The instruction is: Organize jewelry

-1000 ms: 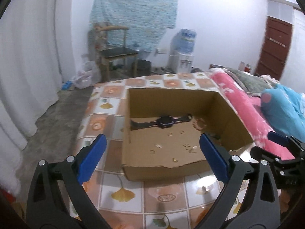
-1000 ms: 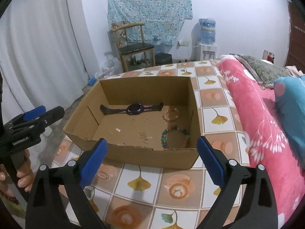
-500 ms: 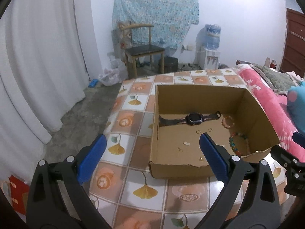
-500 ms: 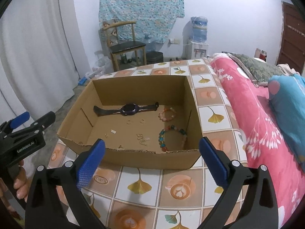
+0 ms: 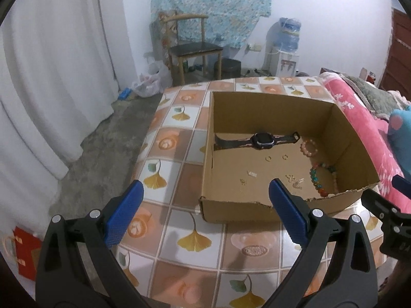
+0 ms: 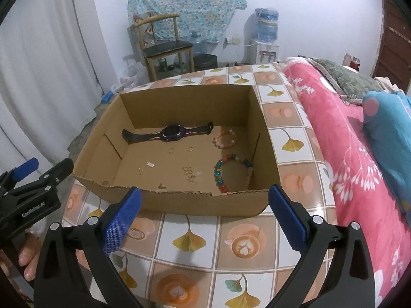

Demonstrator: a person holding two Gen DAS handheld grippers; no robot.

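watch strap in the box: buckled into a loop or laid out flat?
Laid out flat. The watch lies unbuckled on the cardboard box floor, both strap ends stretched apart either side of the face.

One watch [image 6: 171, 133], two bracelets [image 6: 225, 138], two rings [image 6: 171, 150].

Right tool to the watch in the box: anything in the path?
Only the cardboard box's torn near wall stands between the open right tool and the watch, so it must go over the rim. Inside, two small rings lie just short of the watch.
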